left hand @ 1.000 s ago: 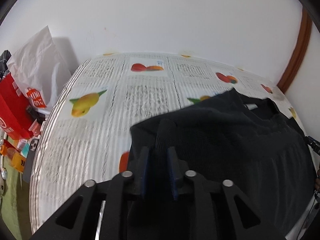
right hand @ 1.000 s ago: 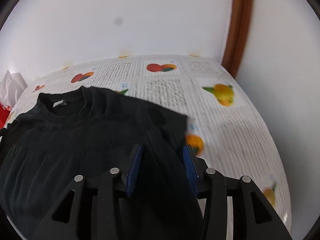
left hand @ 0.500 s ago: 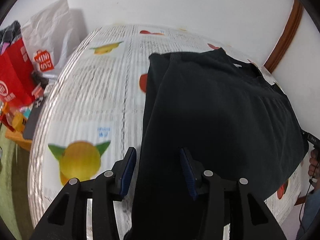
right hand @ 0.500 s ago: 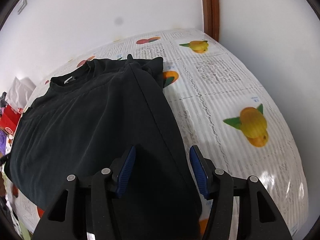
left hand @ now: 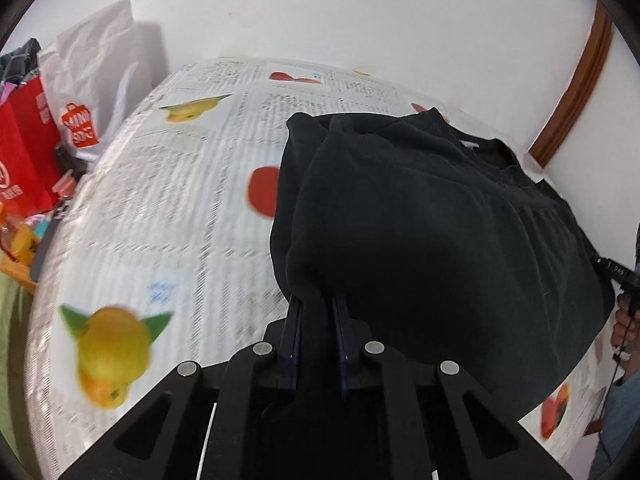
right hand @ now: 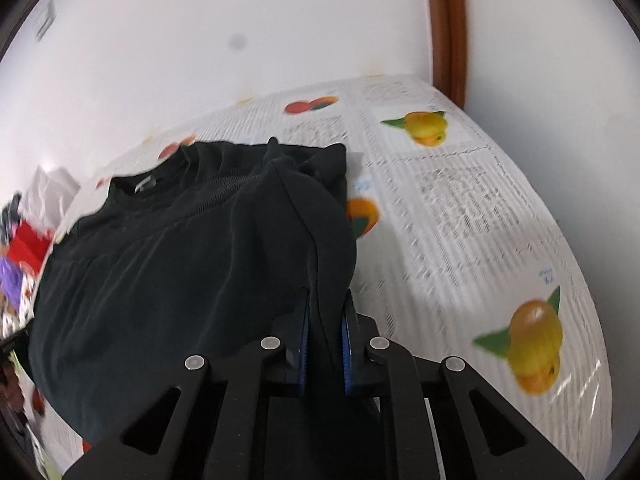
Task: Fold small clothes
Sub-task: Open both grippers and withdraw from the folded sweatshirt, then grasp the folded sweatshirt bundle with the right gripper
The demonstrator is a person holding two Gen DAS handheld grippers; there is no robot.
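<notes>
A black T-shirt [left hand: 432, 216] lies on a table covered with a fruit-print cloth [left hand: 168, 208], its collar toward the far wall. My left gripper [left hand: 317, 312] is shut on the shirt's left edge and lifts it in a hump. In the right wrist view the same shirt [right hand: 168, 256] fills the left half. My right gripper [right hand: 326, 312] is shut on its right edge, also raised off the cloth [right hand: 472, 216]. The fingertips of both grippers are buried in dark fabric.
A white shopping bag [left hand: 96, 92] and a red bag [left hand: 24, 152] stand by the table's left edge, with small clutter below them. A white wall runs behind the table. A brown door frame [right hand: 446, 24] stands at the far right corner.
Half a second ago both grippers were open over the shirt's lower side edges. Now both have shut on the fabric and lifted it.
</notes>
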